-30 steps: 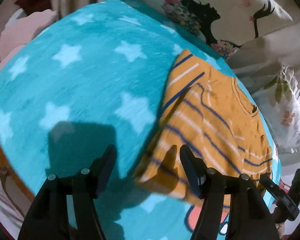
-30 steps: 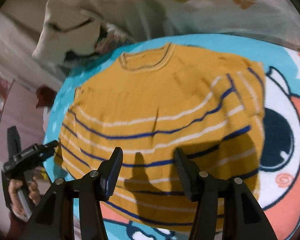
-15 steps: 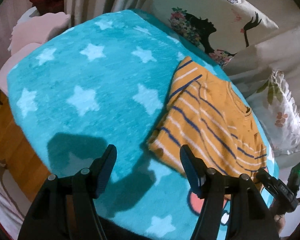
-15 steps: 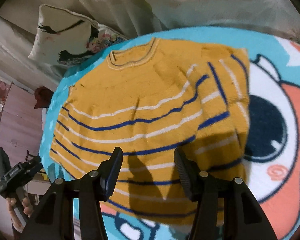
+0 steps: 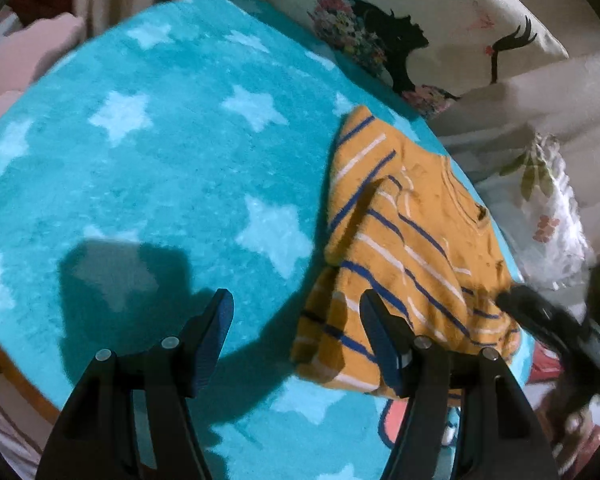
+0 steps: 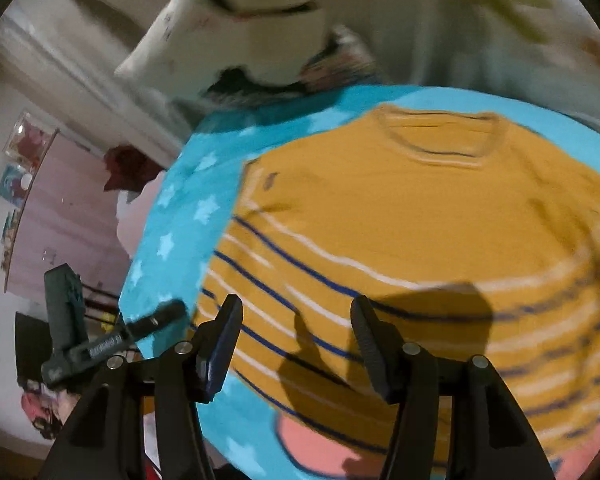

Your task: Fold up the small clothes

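Note:
A small mustard-yellow sweater with blue and white stripes lies flat on a turquoise star-patterned blanket, its sleeves folded in over the body. It fills the right wrist view, collar at the far side. My left gripper is open and empty, above the blanket at the sweater's left hem corner. My right gripper is open and empty, above the sweater's near hem. The right gripper also shows at the right edge of the left wrist view, and the left gripper at the left of the right wrist view.
Printed cream pillows and a floral pillow stand along the far edge of the blanket. Pink bedding lies at the far left. A pink wall with pictures is beyond the bed's left side.
Both grippers have moved in closer and lower toward the sweater's near hem. The right view has swung left and blurred. Both stay open and empty.

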`<action>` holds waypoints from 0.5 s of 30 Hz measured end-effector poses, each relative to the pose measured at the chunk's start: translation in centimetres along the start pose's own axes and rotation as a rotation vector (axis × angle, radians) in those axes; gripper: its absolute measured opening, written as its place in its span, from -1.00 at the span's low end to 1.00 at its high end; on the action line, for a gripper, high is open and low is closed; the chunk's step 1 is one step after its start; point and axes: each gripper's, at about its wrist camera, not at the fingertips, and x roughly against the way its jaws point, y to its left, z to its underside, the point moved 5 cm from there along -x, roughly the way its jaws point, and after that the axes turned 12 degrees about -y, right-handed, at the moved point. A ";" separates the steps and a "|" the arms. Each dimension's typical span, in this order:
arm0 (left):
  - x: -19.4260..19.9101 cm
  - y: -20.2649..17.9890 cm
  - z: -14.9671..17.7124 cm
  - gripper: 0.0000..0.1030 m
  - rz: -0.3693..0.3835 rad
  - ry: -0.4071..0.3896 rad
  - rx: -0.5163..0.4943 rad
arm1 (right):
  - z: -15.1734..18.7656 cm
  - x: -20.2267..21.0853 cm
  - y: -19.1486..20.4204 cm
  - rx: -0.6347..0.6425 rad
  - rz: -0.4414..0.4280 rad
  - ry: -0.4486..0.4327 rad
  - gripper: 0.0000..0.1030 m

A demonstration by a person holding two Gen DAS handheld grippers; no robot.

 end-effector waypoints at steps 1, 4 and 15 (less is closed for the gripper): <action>-0.3 0.0 0.2 0.25 0.021 0.032 -0.003 | -0.3 -1.4 1.0 0.005 0.000 0.017 0.18; -1.3 -0.1 0.7 0.25 0.081 0.075 -0.004 | -1.0 -5.7 3.2 0.002 -0.003 0.078 0.18; -2.5 -1.1 2.9 0.05 0.222 0.216 0.003 | -1.2 -14.8 7.9 0.086 0.138 0.195 0.47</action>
